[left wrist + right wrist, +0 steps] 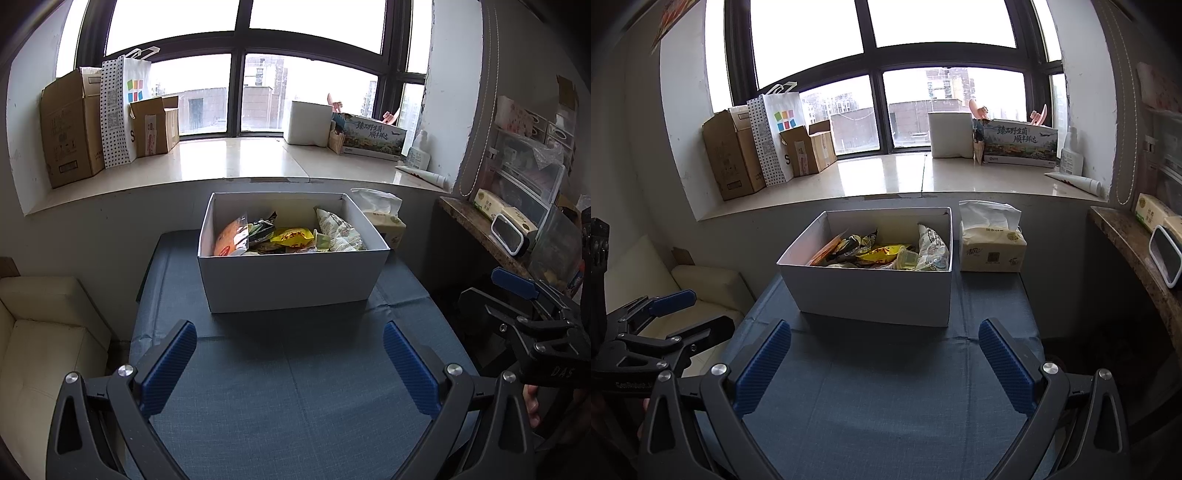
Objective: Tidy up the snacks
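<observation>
Left gripper (290,365): we see its blue fingers spread wide, holding nothing.
Box (291,277): white, lidless, on the blue table (288,398) ahead of both grippers.
Snacks (291,236): orange, yellow and pale packets heaped inside the box.
Tissue pack (993,249): just beside the box's right wall.
Right gripper (884,365): we see it wide open, empty.

Open left tongs (290,363) — white snack box (291,280)
</observation>
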Demonstrator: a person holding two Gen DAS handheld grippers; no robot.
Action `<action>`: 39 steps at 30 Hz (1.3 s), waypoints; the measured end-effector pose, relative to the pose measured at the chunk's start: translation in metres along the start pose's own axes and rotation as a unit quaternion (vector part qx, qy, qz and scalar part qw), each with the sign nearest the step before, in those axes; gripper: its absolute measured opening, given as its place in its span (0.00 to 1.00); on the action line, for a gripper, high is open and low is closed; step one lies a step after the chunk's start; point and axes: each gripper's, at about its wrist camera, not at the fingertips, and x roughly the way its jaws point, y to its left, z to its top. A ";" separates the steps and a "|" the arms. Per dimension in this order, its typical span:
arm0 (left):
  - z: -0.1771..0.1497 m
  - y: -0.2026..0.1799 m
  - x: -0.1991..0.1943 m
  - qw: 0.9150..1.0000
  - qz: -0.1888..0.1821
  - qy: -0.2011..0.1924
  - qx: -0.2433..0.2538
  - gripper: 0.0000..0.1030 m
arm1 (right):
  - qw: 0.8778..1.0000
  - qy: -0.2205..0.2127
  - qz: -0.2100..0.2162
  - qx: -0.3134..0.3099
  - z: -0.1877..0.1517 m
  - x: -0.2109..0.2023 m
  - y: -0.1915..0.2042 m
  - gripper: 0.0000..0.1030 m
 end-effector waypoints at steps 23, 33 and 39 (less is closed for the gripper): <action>-0.001 -0.005 0.000 1.000 0.006 0.002 0.007 1.00 | 1.000 0.002 0.002 -0.001 -0.002 0.000 0.002 1.00; -0.001 -0.005 0.001 1.000 0.004 0.003 0.006 1.00 | 1.000 0.001 0.001 0.001 -0.003 0.000 0.001 1.00; -0.002 -0.006 0.000 1.000 0.003 0.003 0.008 1.00 | 1.000 0.002 0.002 -0.001 -0.003 0.000 0.002 1.00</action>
